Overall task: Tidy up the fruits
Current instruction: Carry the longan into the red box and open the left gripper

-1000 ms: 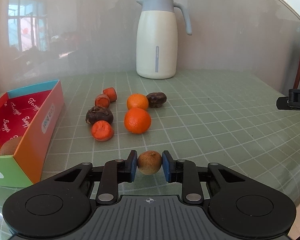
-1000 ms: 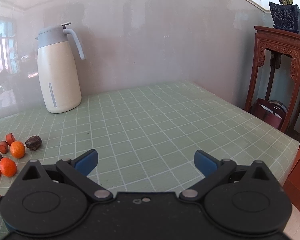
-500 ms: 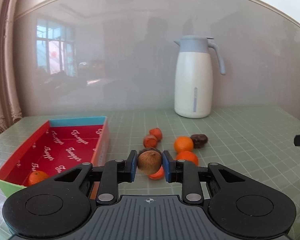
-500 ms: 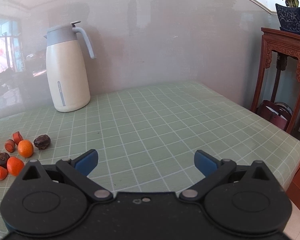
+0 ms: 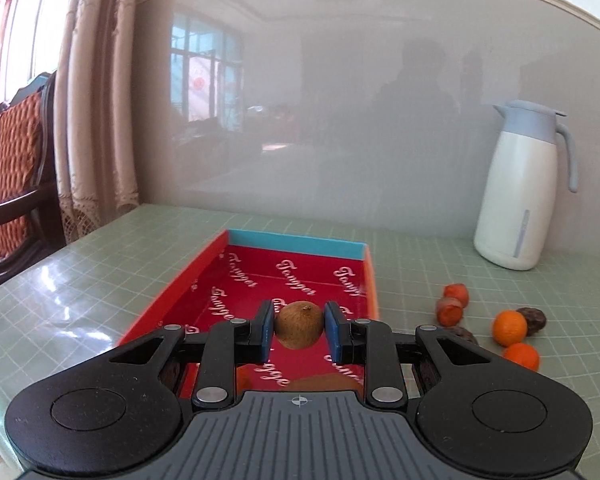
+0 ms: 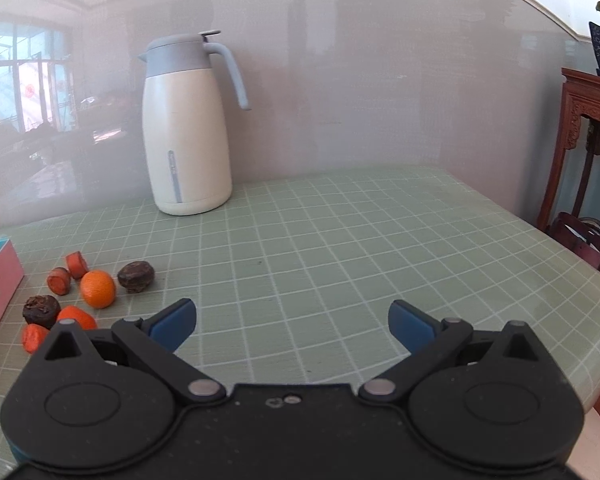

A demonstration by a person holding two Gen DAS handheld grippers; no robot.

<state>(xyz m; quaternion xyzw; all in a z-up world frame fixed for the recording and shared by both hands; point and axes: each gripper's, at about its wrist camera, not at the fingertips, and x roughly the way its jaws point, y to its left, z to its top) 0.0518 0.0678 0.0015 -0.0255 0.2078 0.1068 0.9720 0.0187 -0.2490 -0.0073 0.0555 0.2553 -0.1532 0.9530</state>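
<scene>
My left gripper [image 5: 299, 330] is shut on a small brown round fruit [image 5: 299, 323] and holds it above the near part of the red box [image 5: 300, 280] with a blue far wall. Fruit inside the box is mostly hidden under the gripper. Loose fruits lie on the table right of the box: an orange [image 5: 509, 327], dark brown fruits [image 5: 534, 319], small red-orange pieces [image 5: 456, 294]. In the right wrist view my right gripper [image 6: 292, 322] is open and empty above the table, with the same fruits at its left: an orange [image 6: 97, 289], a dark fruit [image 6: 136, 277].
A white thermos jug [image 6: 186, 128] with a grey lid stands at the back by the wall; it also shows in the left wrist view [image 5: 520, 192]. A wooden chair [image 5: 12, 168] and curtain are left of the table. A carved wooden stand [image 6: 588, 140] is right of the table edge.
My left gripper has carried the brown fruit left from the loose pile to above the red box. My right gripper has shifted left, staying open.
</scene>
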